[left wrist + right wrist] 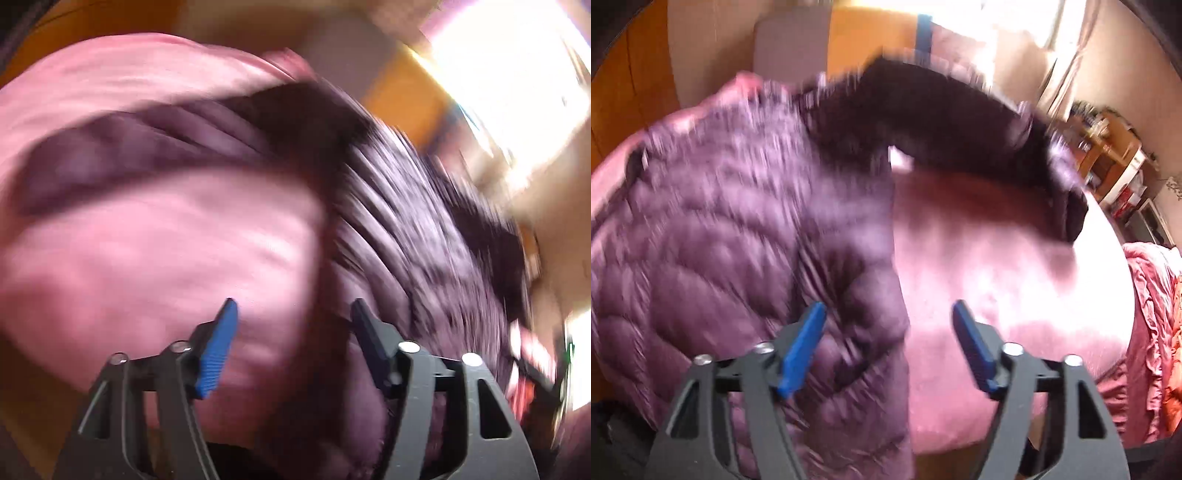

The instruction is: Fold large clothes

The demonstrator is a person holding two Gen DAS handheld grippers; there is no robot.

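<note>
Both wrist cameras look down past their own fingers, close over a pink bedcover point(997, 258). A quilted purple jacket point(720, 240) fills the right view's left half and the left view's right side point(424, 240).

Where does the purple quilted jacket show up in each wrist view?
Left wrist: the purple quilted jacket runs down the right half, blurred, beyond the open left gripper.
Right wrist: it fills the left half, under the left finger of the open right gripper.
Shared landmark: the pink bedcover under it.
</note>
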